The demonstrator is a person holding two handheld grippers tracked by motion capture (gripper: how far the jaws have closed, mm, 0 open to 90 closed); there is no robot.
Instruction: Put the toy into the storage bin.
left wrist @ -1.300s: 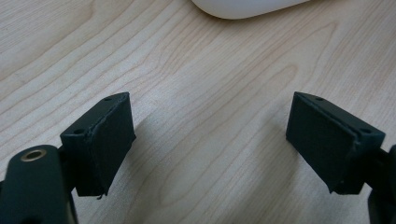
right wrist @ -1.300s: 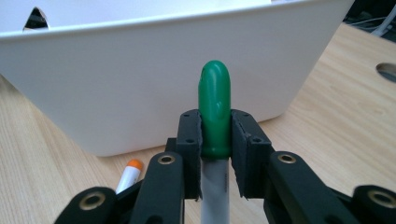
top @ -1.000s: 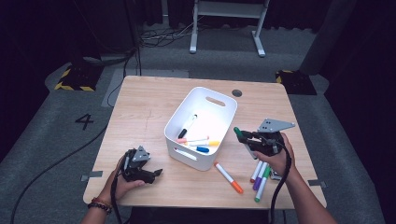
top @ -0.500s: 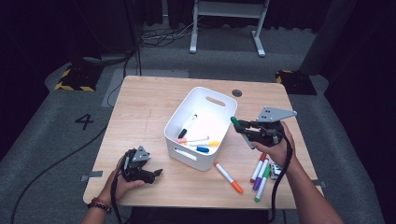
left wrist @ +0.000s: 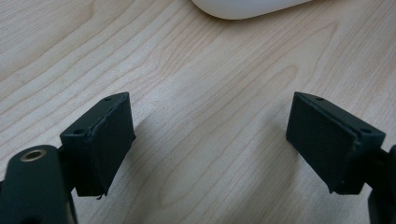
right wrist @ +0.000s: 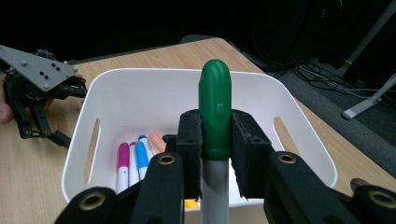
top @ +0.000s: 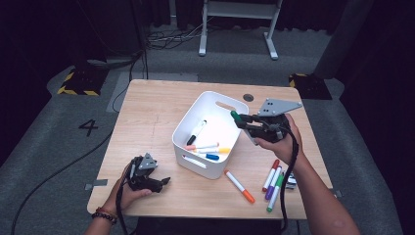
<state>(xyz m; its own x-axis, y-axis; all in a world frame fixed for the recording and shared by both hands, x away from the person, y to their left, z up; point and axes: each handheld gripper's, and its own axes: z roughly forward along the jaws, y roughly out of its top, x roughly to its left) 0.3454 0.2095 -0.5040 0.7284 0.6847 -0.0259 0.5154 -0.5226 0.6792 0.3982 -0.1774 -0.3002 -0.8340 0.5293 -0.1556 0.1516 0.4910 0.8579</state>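
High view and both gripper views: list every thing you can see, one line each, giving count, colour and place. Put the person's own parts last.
Table: one, light wood, centre of the floor.
Bin: one, white, mid-table, with handle slots.
Markers in bin: at least four; black, pink, yellow and blue caps.
Green marker: one, green cap, clamped in the right gripper above the bin's rim.
Orange marker: one, on the table in front of the bin.
Loose markers: three; red, purple, green; right front of the table.
Left gripper: black, jaws open, low over bare wood.
Right gripper: black, shut on the green marker.
Hands: two, one on each gripper.
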